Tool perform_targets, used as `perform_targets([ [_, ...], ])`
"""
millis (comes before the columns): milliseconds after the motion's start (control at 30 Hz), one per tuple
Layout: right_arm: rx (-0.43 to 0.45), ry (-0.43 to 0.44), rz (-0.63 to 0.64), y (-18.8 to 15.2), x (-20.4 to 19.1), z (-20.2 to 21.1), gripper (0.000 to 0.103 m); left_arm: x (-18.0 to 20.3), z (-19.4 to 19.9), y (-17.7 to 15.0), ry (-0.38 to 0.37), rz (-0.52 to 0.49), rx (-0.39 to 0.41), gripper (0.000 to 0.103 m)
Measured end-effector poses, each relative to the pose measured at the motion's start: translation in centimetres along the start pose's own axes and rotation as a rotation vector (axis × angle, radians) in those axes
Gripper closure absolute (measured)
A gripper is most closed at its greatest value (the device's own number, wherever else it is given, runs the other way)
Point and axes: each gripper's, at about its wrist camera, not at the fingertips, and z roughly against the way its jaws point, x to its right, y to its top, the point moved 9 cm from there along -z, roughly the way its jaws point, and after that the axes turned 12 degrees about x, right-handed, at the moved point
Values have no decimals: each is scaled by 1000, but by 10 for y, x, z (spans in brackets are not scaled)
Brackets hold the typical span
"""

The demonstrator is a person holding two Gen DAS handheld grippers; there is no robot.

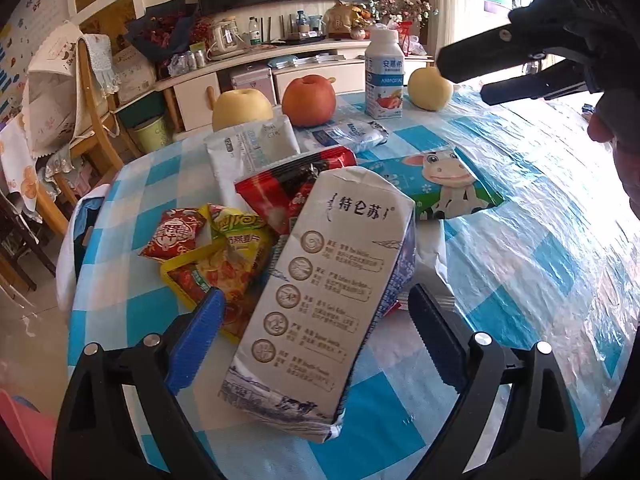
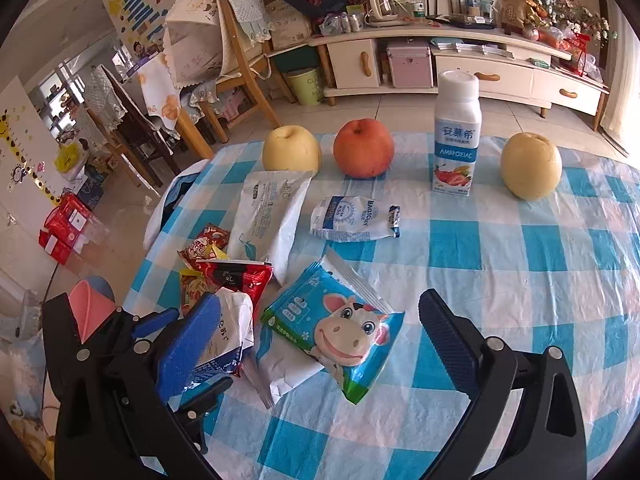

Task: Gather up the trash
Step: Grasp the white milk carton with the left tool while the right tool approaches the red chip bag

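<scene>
Left tongs (image 1: 316,312) spread wide, straddling flattened milk carton (image 1: 320,292), lined up to clamp; right tongs (image 2: 320,320) wide over cow wrapper (image 2: 344,328) at twelve o'clock.

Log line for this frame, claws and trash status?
left claw: open, straddling white milk carton | right claw: open, over cow wrapper | wrappers on checked tablecloth | nothing gripped

Left wrist view: we look low and close along the left hand-held gripper (image 1: 316,328) across the table (image 1: 520,240), facing the TV cabinet (image 1: 248,68). Right wrist view: we sit higher, set back, over the right hand-held gripper (image 2: 320,332), facing likewise. Shared: red apple (image 2: 364,148), yogurt bottle (image 2: 456,132), cow-print packet (image 2: 344,328), milk carton (image 1: 320,292).
</scene>
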Motion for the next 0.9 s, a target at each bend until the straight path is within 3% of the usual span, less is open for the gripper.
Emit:
perform_targets([
  [100,-22,-2,24,-4,-9,-11,5,8,-4,-3,-18,-16,-10,11],
  [233,-34,2,62,-8,-23,-18,5,9,-7,-5,-9,-14,-21,31],
  [500,-24,4,96,-9,-36,-26,5,15,2,-1,-43,31,6,49],
  [667,-31,-2,66,-9,-34,-32,5,9,8,1,-47,112,16,49],
  [800,-11,2,49,-5,-35,-31,5,-5,24,10,-52,221,69,50],
  [900,18,12,13,0,-36,-27,5,-19,32,9,-23,269,78,50],
])
